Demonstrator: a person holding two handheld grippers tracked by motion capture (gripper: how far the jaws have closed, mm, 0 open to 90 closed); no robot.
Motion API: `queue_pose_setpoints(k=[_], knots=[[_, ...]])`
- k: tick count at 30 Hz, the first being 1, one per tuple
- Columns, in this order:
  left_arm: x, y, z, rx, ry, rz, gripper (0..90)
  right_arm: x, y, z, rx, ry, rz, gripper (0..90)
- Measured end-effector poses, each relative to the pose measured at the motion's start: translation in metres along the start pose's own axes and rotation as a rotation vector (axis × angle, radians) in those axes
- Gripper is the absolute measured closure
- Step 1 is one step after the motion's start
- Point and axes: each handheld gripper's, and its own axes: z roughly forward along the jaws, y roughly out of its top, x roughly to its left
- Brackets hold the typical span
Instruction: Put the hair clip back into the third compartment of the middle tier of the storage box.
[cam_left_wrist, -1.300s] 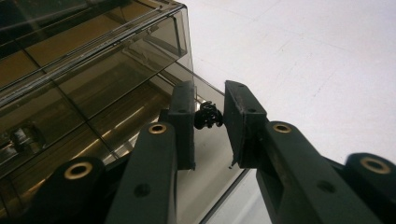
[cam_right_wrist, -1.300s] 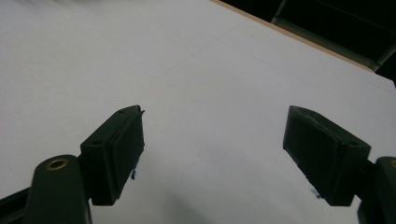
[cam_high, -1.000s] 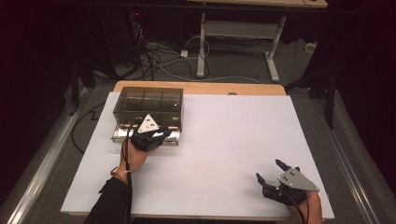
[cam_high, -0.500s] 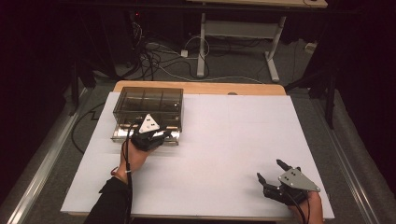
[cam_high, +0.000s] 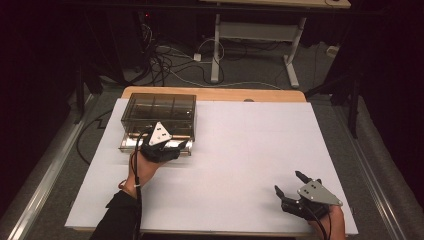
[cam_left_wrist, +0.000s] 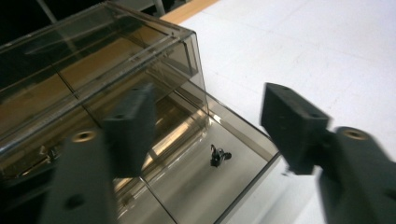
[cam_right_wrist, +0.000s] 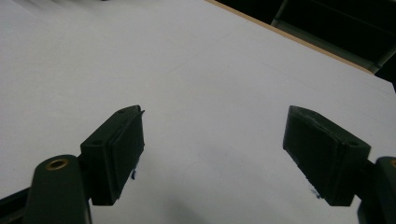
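A smoky clear plastic box (cam_high: 157, 107) stands at the table's back left with its drawer (cam_high: 131, 145) pulled out toward me. My left gripper (cam_high: 165, 145) hovers over that drawer. Its jaws have just been opening, and in the left gripper view the left gripper (cam_left_wrist: 208, 112) stands open with nothing between the pads. Below it a small dark piece (cam_left_wrist: 219, 156) lies on the floor of the drawer (cam_left_wrist: 254, 135). My right gripper (cam_high: 289, 182) rests near the front right of the table, open and holding nothing, and the right gripper (cam_right_wrist: 212, 135) has bare white board beneath it.
The white board (cam_high: 250, 145) covers a wooden tabletop (cam_high: 215, 94) whose far edge shows behind it. Cables (cam_high: 170, 55) and a desk frame (cam_high: 255, 30) lie on the floor beyond. The box (cam_left_wrist: 93, 60) has divided compartments under its lid.
The left gripper's jaws look wider apart over the drawer than before. Both hands have kept their places.
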Motion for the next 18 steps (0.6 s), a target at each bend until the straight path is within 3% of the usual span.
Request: queue_pose_setpoints(k=[6,12,18], knots=[[-0.0016,0.0011,-0.0002,-0.024,0.023,0.016,21.8,-0.0001,-0.0003,-0.0004,0.002,-0.001,0.003,20.8],[0.0018,0.0046,-0.0056,-0.046,0.023,0.01,21.5,0.0002,0.0,-0.0003,-0.001,0.001,0.0,20.9],[-0.003,0.0063,-0.0077,-0.065,0.0,0.011,19.6,0.0001,0.0001,-0.0005,-0.003,0.001,-0.002,20.9]])
